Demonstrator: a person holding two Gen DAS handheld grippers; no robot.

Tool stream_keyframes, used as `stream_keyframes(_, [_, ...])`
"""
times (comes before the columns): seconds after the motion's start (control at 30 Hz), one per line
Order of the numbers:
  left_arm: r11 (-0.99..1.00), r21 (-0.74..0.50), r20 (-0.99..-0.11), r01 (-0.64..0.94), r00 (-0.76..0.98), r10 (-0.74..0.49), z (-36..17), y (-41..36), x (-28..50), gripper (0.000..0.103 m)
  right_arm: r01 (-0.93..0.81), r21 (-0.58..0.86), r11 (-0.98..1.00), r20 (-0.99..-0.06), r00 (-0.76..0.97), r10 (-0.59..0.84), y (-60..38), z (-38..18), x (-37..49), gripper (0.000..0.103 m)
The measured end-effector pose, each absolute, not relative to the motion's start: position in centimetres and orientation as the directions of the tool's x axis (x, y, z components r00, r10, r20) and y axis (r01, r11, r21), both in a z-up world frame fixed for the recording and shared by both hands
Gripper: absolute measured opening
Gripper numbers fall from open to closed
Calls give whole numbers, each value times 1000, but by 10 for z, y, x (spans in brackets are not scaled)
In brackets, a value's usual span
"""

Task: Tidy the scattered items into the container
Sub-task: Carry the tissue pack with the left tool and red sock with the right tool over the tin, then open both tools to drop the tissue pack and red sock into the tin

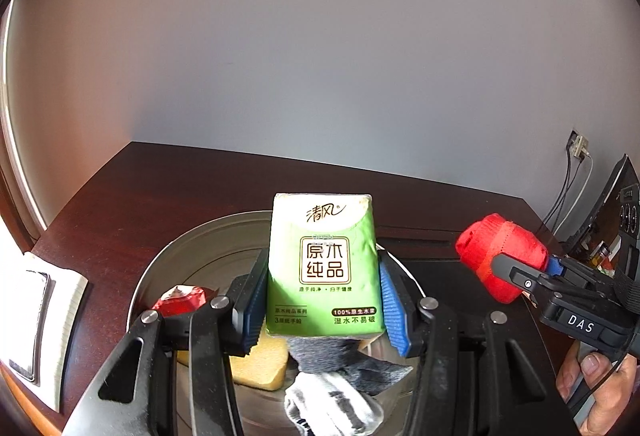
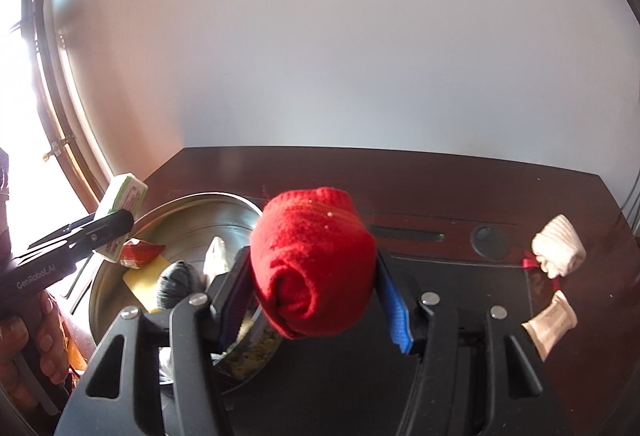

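Now, my left tool (image 1: 324, 300): clamps the green tissue pack (image 1: 324, 264) over the metal bowl (image 1: 192, 248).
My right tool (image 2: 316, 300): clamps the red rolled sock (image 2: 314, 260) beside it.

Daylight from the overexposed window (image 2: 24, 107) at left washes the wall (image 2: 340, 35); fisheye bending and dark vignetting mark the sharp frames' edges.

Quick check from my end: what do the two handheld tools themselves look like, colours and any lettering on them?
Both are black, angular frames with silver round bolts and ribbed blue pads lining the fingers. The right tool carries white "DAS" lettering on its body; the left tool reads "GenRobot.AI" along its handle. A thin black cable runs by the right handle. No sleeves show.
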State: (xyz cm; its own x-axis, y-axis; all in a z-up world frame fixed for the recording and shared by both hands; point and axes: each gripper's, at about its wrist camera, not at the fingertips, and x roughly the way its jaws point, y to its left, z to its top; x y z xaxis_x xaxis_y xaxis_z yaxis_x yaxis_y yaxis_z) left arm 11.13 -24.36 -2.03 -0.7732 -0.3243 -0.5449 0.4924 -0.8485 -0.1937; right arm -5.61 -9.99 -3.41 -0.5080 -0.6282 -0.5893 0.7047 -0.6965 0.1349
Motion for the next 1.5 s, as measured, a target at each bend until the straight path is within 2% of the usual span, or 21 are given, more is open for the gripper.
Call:
stream_keyframes(0.57, [-779,-191,-580,597,-709,-401,-36,-276,152,52,800,112,-589,-614,-410,-674,-166,-46,-25,59])
stream_keyframes(1.07, [-779,-182,-631,600,-679,-375,-61,-285,158,52,847,79,-526,-650,-356,-671,-222,-53,-15,59])
stream_keyframes(1.23, [-775,-193,-637,601,-678,-367,-63,-286,159,57,862,85,-500,-638,-338,-692,-226,-54,-10,62])
stream_keyframes(1.3, [-776,-193,-633,601,-680,-369,-62,-284,159,66,862,94,-498,-630,-336,-700,-221,-54,-9,70])
stream_keyframes(1.37, [-776,-188,-628,603,-681,-377,-60,-281,158,70,856,109,-505,-613,-342,-712,-216,-54,-10,75])
stream_keyframes(1.5, [-786,-189,-610,589,-697,-377,-52,-271,157,70,845,138,-516,-577,-354,-736,-190,-48,-14,79])
